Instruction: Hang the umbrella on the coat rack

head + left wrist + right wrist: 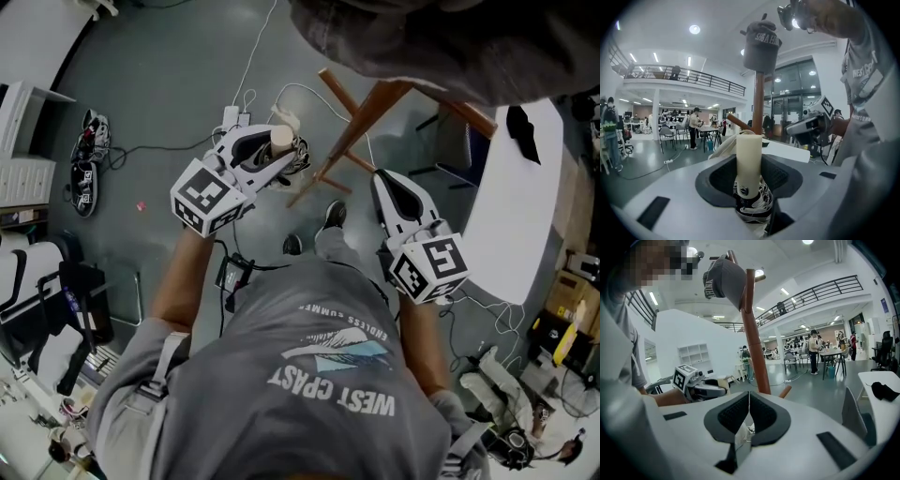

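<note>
My left gripper [277,155] [749,174] is shut on a folded umbrella. Its cream handle [280,139] [748,157] sticks up out of the jaws, and black-and-white patterned fabric [753,206] bunches below them. Just beyond stands the brown wooden coat rack [361,117] [758,101] [754,333], with a grey cap [761,44] [724,280] hung on its top. The right gripper [382,183] [749,414] is shut with nothing held, close to the rack's right side and apart from the umbrella. The left gripper [701,389] also shows in the right gripper view.
A white table [511,206] with a black item [522,131] stands to the right of the rack. Cables and a power strip [234,117] lie on the grey floor. Shoes [89,159] sit at far left. Chairs and people are farther off.
</note>
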